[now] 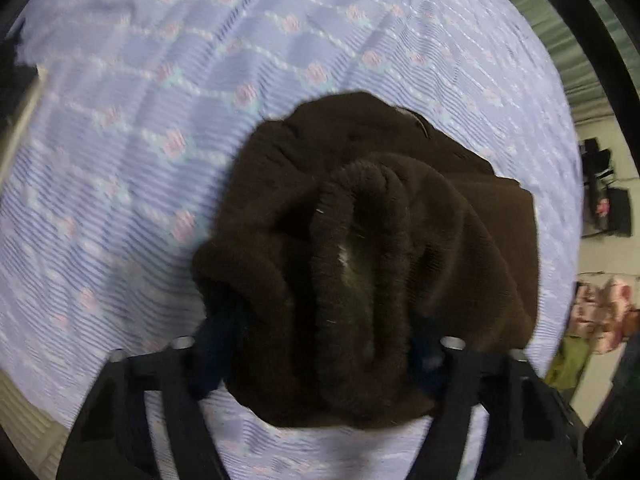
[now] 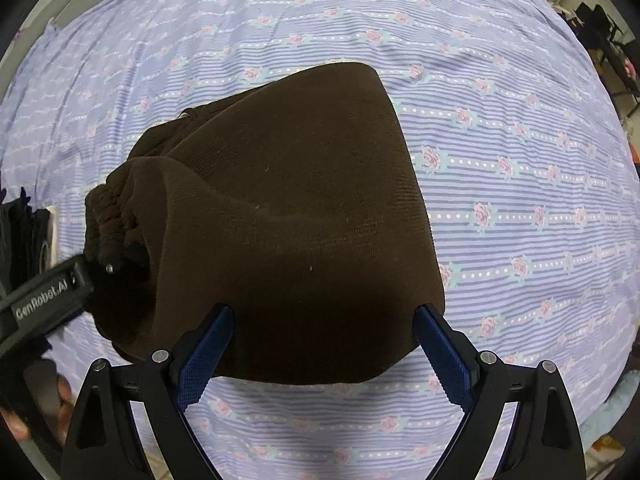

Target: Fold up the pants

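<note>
The dark brown pants (image 2: 288, 216) lie folded into a thick bundle on the lavender floral bedsheet (image 2: 520, 184). In the left wrist view the bunched elastic waistband end of the pants (image 1: 360, 264) fills the space between my left gripper's (image 1: 320, 344) fingers, which are spread wide around it. In the right wrist view my right gripper (image 2: 324, 324) is open, its blue pads (image 2: 444, 360) on either side of the bundle's near folded edge. The left gripper (image 2: 52, 288) shows at the bundle's left end.
The bedsheet (image 1: 120, 140) covers the bed all around the bundle. Its edge runs along the right in the left wrist view, with clothes (image 1: 600, 312) and dark items (image 1: 604, 192) on the floor beyond. A dark object (image 2: 28, 232) lies at the far left.
</note>
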